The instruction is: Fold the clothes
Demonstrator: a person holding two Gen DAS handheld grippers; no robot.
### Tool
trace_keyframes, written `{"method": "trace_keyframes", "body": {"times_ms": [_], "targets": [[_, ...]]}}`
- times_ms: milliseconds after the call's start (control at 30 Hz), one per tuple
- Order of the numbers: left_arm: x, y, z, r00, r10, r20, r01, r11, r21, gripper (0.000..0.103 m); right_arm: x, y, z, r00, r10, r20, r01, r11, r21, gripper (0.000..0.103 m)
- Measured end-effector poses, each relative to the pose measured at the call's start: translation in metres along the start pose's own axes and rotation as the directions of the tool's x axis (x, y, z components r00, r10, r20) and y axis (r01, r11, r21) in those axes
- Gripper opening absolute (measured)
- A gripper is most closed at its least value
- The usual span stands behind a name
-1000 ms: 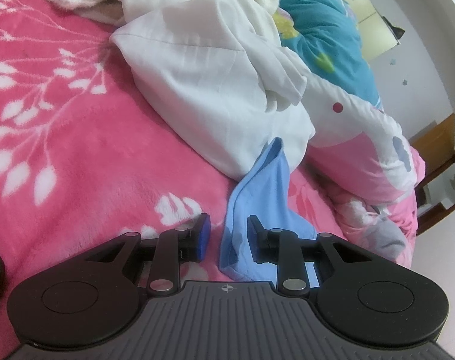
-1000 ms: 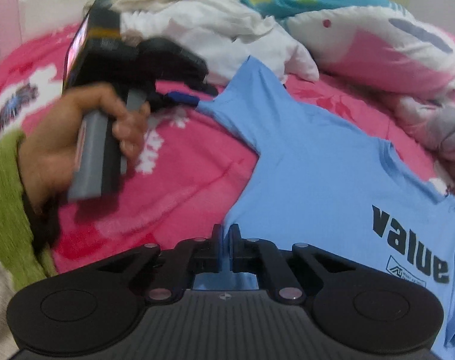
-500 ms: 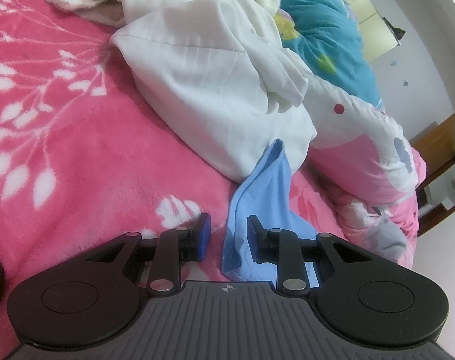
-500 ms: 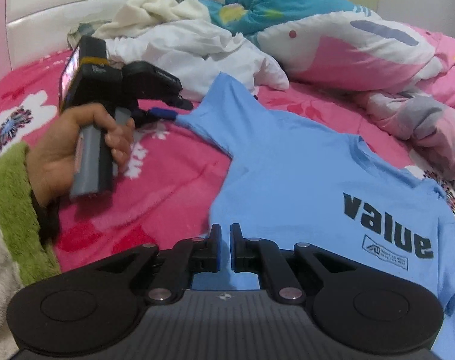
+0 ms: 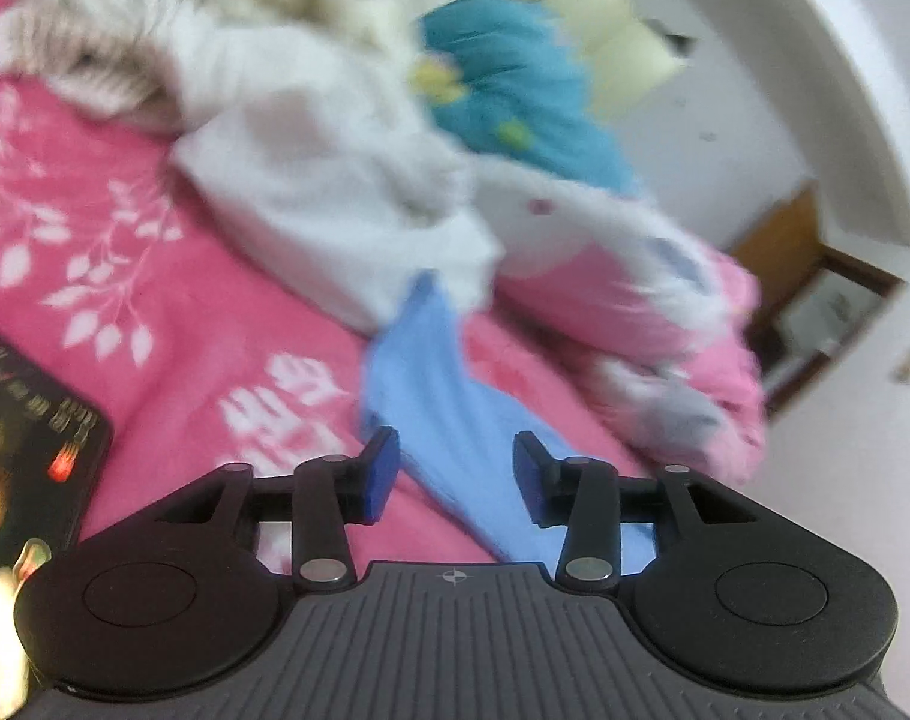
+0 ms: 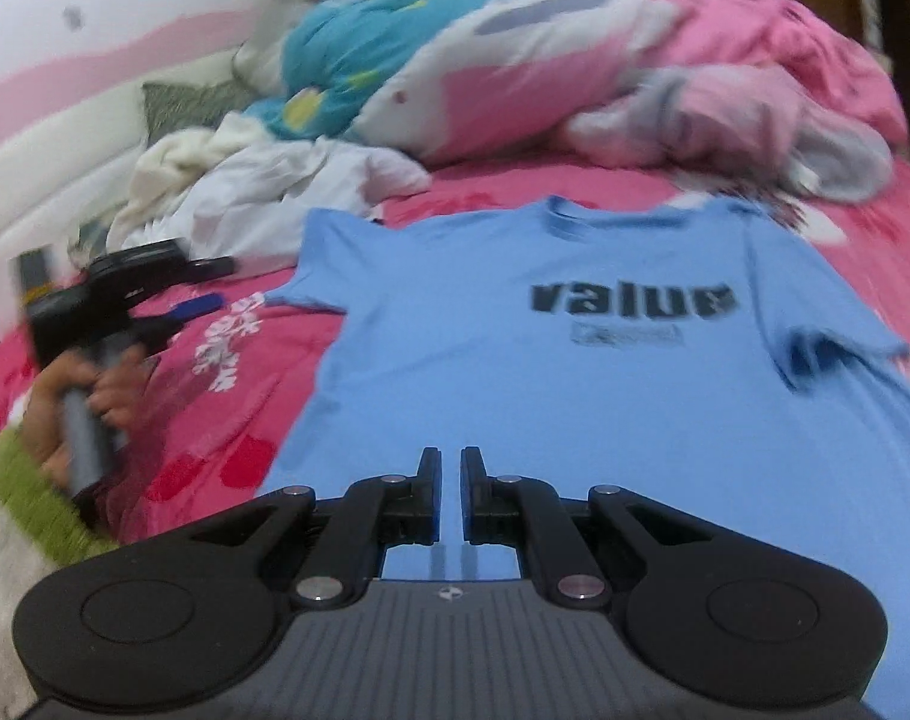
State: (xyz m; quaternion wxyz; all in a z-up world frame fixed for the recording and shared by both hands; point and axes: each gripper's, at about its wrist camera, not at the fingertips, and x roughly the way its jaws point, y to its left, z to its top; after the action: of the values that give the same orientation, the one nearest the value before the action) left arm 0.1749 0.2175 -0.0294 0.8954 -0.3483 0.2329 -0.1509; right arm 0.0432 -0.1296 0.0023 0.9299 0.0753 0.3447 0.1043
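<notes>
A light blue T-shirt printed "value" lies spread flat on the pink blanket. My right gripper hovers over its near hem, shut with only a slit between the pads, and I see no cloth pinched. In the left wrist view the shirt's sleeve runs forward between and below the fingers of my left gripper. Its jaws are opening and the pads stand clear of the cloth. The right wrist view also shows the left gripper, held by a hand in a green sleeve, just left of that sleeve.
A heap of white clothes lies beyond the sleeve. Behind it are a teal pillow and a bunched pink and white quilt. A dark flat object with a printed cover lies at the left. The bed's edge drops off at the right.
The left jaws have widened and the gripper has pulled back and up from the sleeve. The right gripper has swung sideways along the hem and rolled, so the shirt now lies straight ahead.
</notes>
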Motion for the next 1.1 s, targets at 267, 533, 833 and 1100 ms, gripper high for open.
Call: {"method": "trace_keyframes", "body": {"times_ms": [267,533,833,1100], "targets": [[-0.077,-0.04,-0.113,0.962,-0.051,-0.268,0.09,0.987,0.133,0.051,-0.022,-0.013,-0.019,0.994,0.081,0.071,-0.083,0.996,0.027,0.012],[-0.077,-0.051,-0.161,0.968,0.114,-0.222,-0.046,0.955,0.292,0.036,-0.041,-0.006,-0.029,0.987,0.138,0.083,-0.14,0.99,0.029,0.012],[-0.11,-0.046,-0.155,0.972,0.065,-0.224,-0.043,0.994,0.101,0.0,-0.055,-0.025,-0.044,0.991,0.093,0.097,-0.104,0.988,0.115,0.012],[-0.105,-0.034,-0.163,0.96,0.127,-0.251,-0.105,0.989,0.101,0.0,-0.047,-0.031,-0.045,0.995,0.076,0.07,-0.086,0.986,0.144,0.012]]}}
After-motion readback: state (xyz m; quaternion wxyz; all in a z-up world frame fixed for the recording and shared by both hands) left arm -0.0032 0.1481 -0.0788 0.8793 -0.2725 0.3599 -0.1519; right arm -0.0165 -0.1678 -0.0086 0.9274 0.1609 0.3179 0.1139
